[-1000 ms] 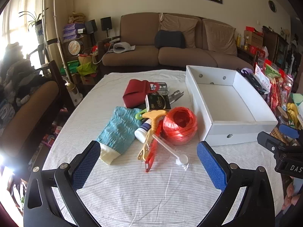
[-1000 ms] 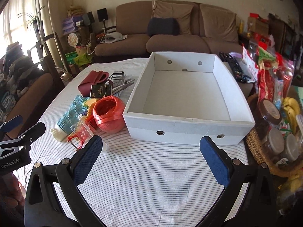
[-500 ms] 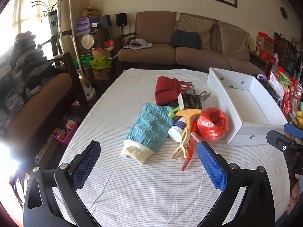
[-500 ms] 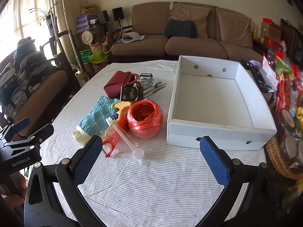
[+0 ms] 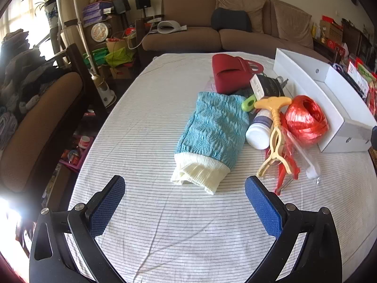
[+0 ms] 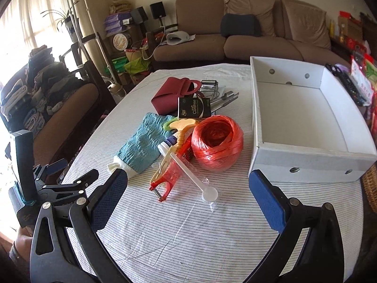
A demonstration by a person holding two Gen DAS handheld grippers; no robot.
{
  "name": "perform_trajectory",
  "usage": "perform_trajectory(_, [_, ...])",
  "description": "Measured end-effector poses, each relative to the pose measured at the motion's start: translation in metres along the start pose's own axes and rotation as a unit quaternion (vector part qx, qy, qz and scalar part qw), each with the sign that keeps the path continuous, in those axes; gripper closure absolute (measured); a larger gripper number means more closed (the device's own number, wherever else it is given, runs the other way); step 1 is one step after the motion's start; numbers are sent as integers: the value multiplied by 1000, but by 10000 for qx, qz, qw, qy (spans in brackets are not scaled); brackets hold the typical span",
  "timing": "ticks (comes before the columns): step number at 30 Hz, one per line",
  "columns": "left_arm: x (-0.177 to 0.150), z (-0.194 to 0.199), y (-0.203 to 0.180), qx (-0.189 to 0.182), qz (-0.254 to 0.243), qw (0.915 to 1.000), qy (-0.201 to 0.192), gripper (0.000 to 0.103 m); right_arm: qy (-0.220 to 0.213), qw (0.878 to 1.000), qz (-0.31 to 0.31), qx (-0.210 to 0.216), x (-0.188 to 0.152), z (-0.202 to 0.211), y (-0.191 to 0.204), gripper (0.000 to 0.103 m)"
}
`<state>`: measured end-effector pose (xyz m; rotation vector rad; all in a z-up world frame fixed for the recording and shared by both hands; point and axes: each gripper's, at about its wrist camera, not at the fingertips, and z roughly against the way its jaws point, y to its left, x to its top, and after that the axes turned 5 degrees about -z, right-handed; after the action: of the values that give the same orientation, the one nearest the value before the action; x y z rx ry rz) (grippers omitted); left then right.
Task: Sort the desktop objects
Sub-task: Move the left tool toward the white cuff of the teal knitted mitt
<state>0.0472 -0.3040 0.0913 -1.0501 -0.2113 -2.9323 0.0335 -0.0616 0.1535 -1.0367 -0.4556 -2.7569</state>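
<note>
A pile of objects lies mid-table: a teal mitt with a cream cuff [image 5: 212,136] [image 6: 139,146], a red string ball [image 5: 306,120] [image 6: 216,141], a yellow clip [image 5: 274,136], a white bottle [image 5: 258,131], a red peeler [image 6: 166,179], a white plastic spoon [image 6: 195,176], a red pouch [image 5: 232,73] [image 6: 173,94] and a black box [image 6: 193,108]. An empty white box [image 6: 306,162] [image 5: 306,82] stands to the right. My left gripper [image 5: 185,205] is open and empty, just before the mitt. My right gripper [image 6: 188,200] is open and empty, near the spoon.
The table has a striped white cloth [image 5: 176,235]. A wicker basket [image 6: 371,188] and snack packets [image 6: 362,75] stand at the right edge. A chair with folded clothes [image 6: 35,99] stands to the left. A brown sofa [image 6: 247,37] is behind. The left gripper shows in the right wrist view [image 6: 59,188].
Both grippers have swung left and moved closer to the pile. The left view is now centred on the mitt, the right view on the spoon and string ball. Both stay open.
</note>
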Motion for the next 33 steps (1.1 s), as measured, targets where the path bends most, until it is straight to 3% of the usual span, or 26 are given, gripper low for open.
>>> perform_trajectory(9, [6, -44, -5, -315, 50, 9994, 123, 1, 181, 9998, -9, 99, -4, -36, 7, 0])
perform_trajectory(13, [8, -70, -12, -272, 74, 9990, 358, 18, 230, 9997, -55, 91, -6, -45, 5, 0])
perform_trajectory(18, [6, -90, -17, -338, 22, 9981, 512, 23, 270, 9996, 31, 89, -7, -48, 6, 0])
perform_trajectory(19, [6, -92, -18, -385, -11, 9980, 509, 30, 267, 9996, 69, 78, -7, -48, 6, 0])
perform_trajectory(23, [7, -91, -18, -494, 50, 9978, 439, 42, 258, 9995, 205, -2, -8, -47, 7, 0])
perform_trajectory(25, [9, -90, -21, -547, 14, 9976, 435, 63, 272, 9994, 192, 9, -8, -47, 5, 0])
perform_trajectory(28, [11, -89, -26, -574, -28, 9973, 454, 74, 310, 9994, 149, 60, -10, -46, 2, 0])
perform_trajectory(33, [12, -81, -18, -1008, 322, 9938, 339, 87, 351, 9992, 190, 80, -14, -41, -3, 0])
